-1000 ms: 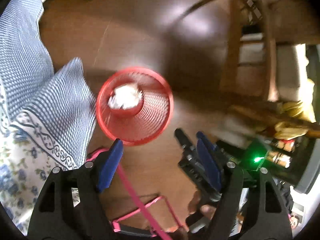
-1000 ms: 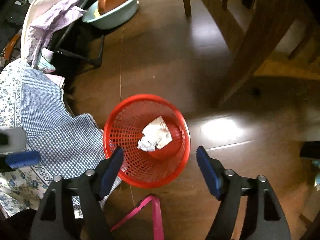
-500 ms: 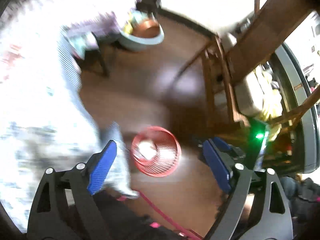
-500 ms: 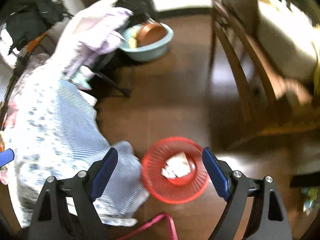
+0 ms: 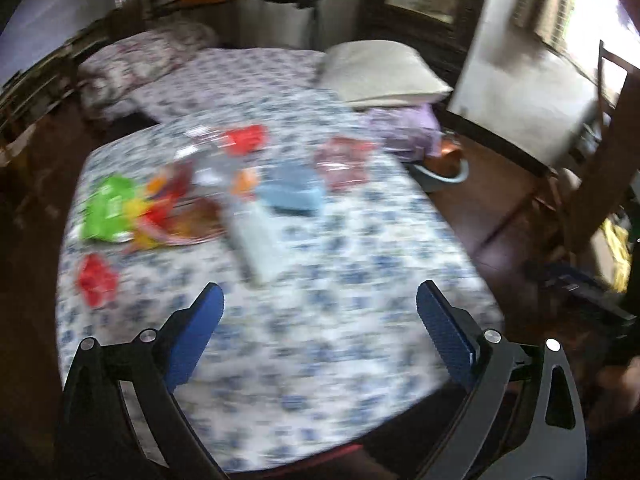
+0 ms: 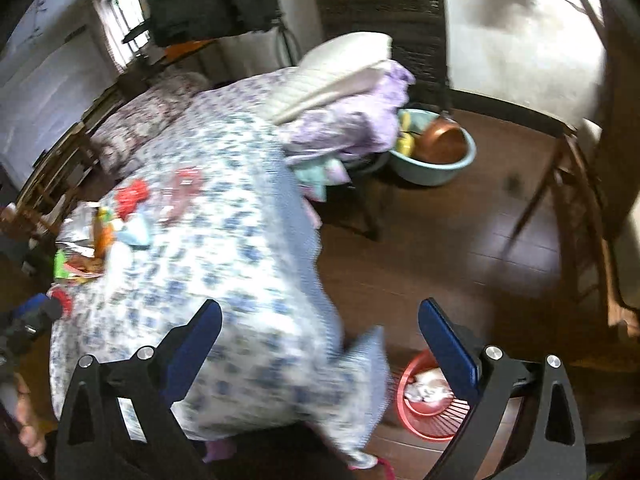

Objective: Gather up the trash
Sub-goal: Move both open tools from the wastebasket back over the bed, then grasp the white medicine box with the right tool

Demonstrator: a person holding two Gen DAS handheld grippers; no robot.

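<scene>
While both grippers hang empty with jaws spread wide, the table (image 5: 280,340) under its blue-flowered cloth fills the left wrist view, with litter strewn across its far half. On the floor beside it sits the red basket (image 6: 424,420), a crumpled paper already inside. The left gripper (image 5: 320,312) should probably pick one piece, perhaps the red wrapper (image 5: 96,280) nearest it (blur hides its shape), and close low on the cloth. The right gripper (image 6: 320,320) points past the table's edge.
</scene>
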